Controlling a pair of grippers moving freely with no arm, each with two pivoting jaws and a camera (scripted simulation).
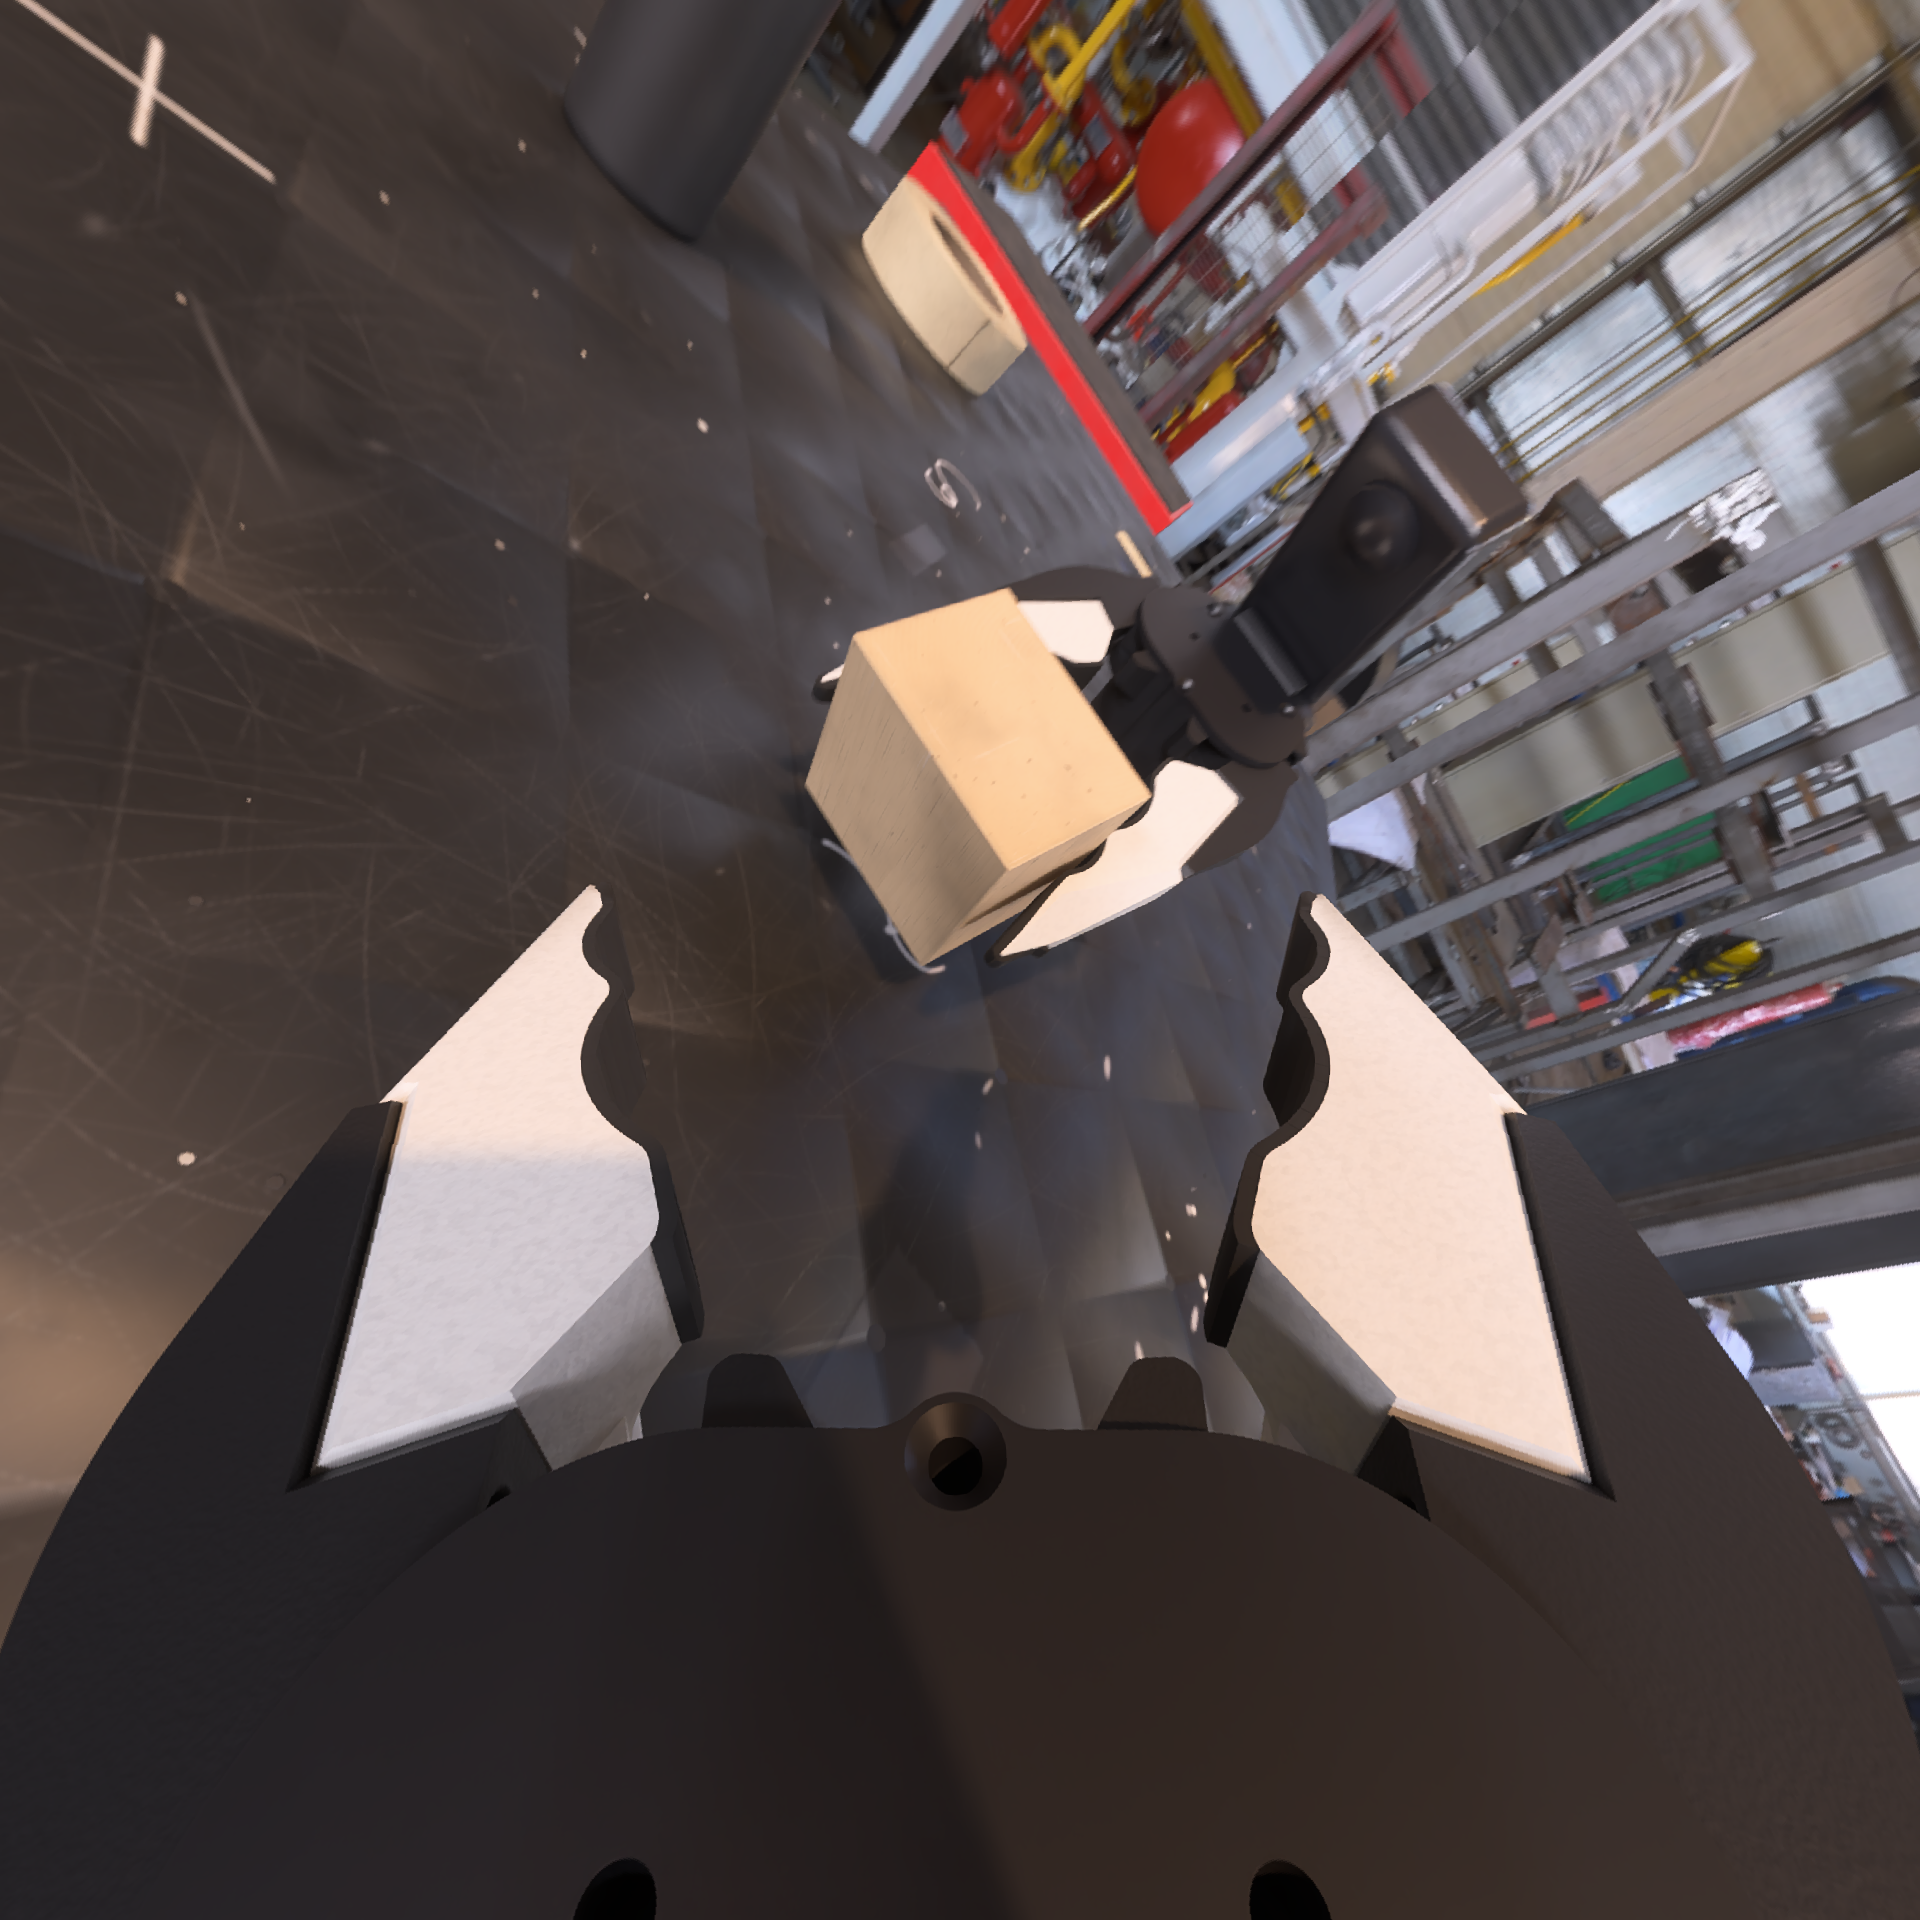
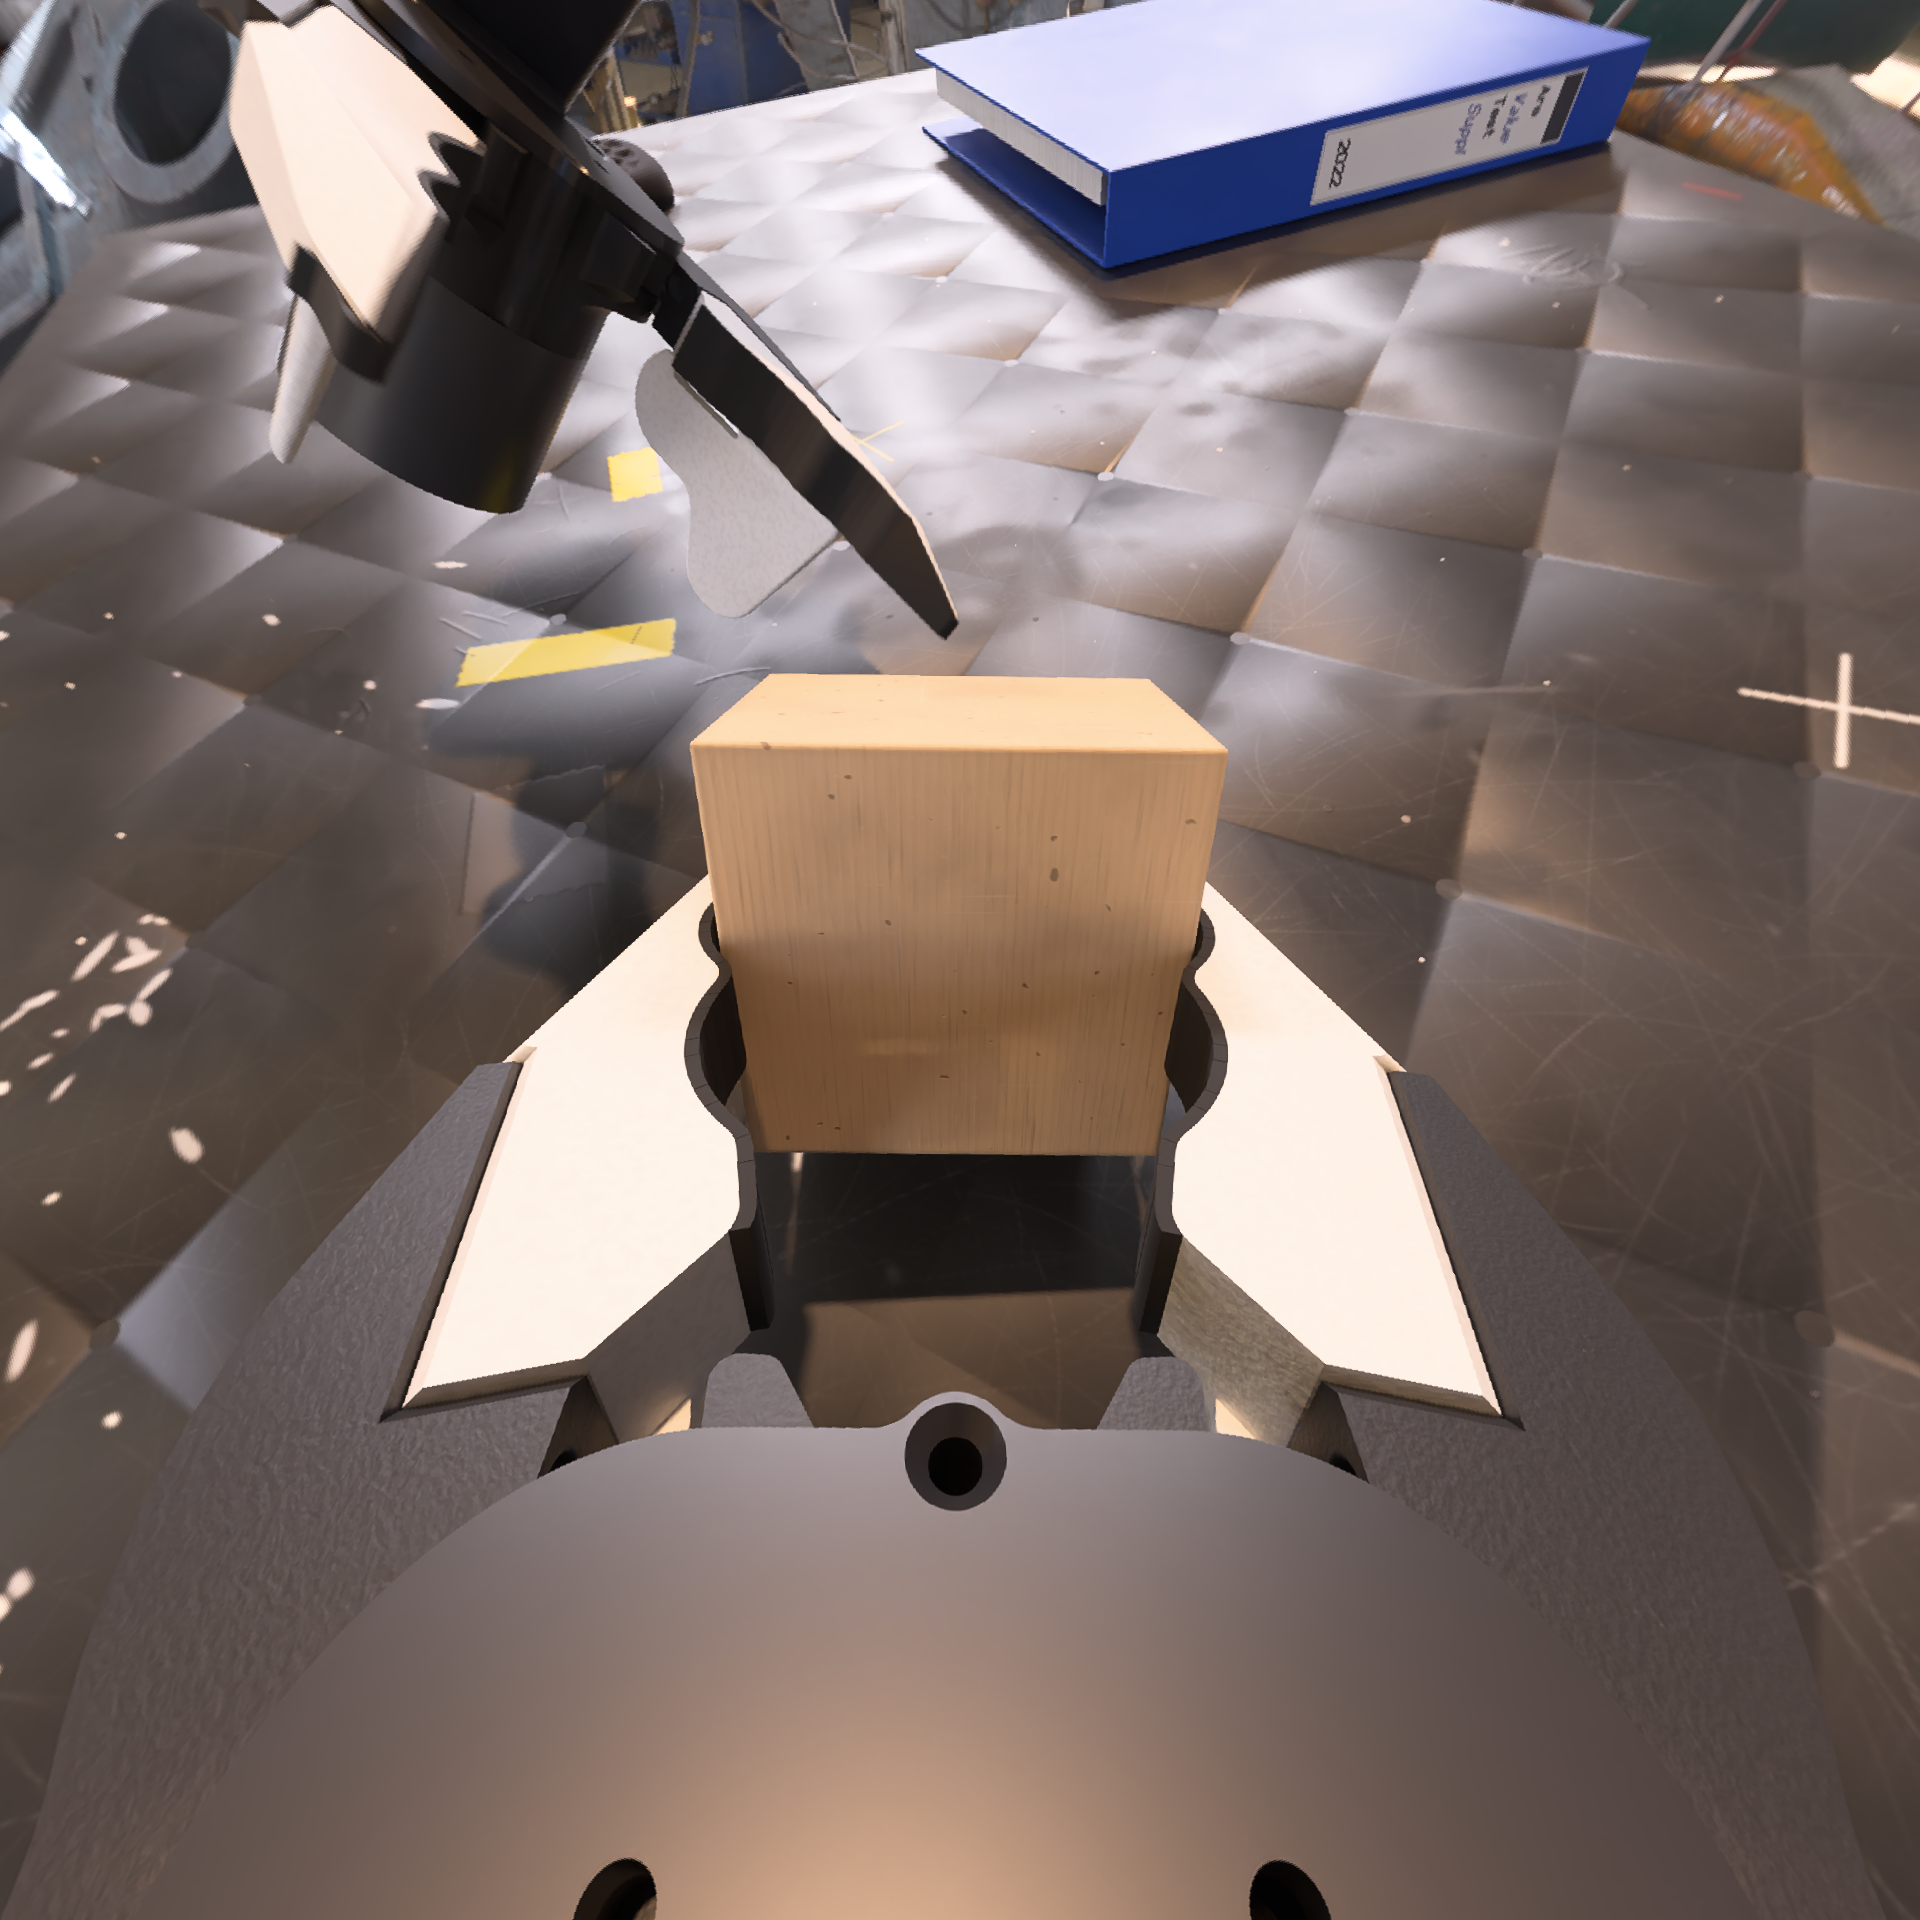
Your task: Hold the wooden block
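The wooden block point(image 2: 956, 914) is a pale cube gripped between the white pads of my right gripper point(image 2: 961, 914), which is shut on its two sides. In the left wrist view the block point(image 1: 966, 769) shows ahead with the right gripper point(image 1: 914, 821) clamped around it from the far side, just over the dark metal table point(image 1: 364, 675). My left gripper point(image 1: 954, 904) is open and empty, a short way in front of the block and pointing at it. In the right wrist view the left gripper point(image 2: 613, 530) hangs above and beyond the block, at the upper left.
A blue binder point(image 2: 1278, 114) lies at the far side of the table. A cream ring-shaped piece point(image 1: 940, 281) and a dark cylinder point(image 1: 675, 94) stand near the red table edge point(image 1: 1049, 332). Yellow tape strips point(image 2: 566, 649) and a white cross mark point(image 2: 1839, 712) are on the surface.
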